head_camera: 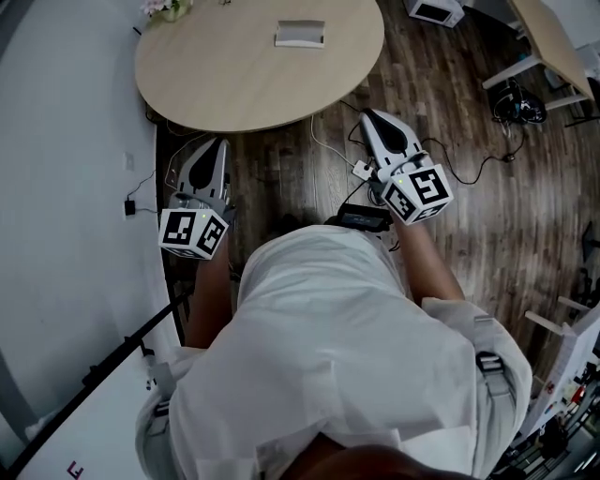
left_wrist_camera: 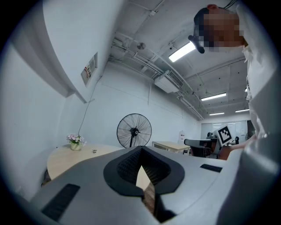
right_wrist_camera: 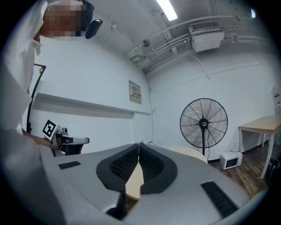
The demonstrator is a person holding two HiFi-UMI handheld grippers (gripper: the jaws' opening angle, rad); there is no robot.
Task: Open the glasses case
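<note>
The glasses case (head_camera: 300, 34) is a pale, flat oblong lying on the far part of the round wooden table (head_camera: 216, 84). Both grippers are held level over the floor, short of the table's near edge and well apart from the case. My left gripper (head_camera: 217, 142) is on the left, its jaws meeting at the tips with nothing between them (left_wrist_camera: 141, 149). My right gripper (head_camera: 367, 114) is on the right, also shut and empty (right_wrist_camera: 139, 145). The case does not show in either gripper view.
A small pot of flowers (head_camera: 167, 7) stands at the table's far left edge. Cables (head_camera: 469, 169) trail over the wooden floor on the right. A standing fan (left_wrist_camera: 134, 130), a microwave (head_camera: 434, 9) and another desk (head_camera: 553, 37) lie beyond. A white wall runs along the left.
</note>
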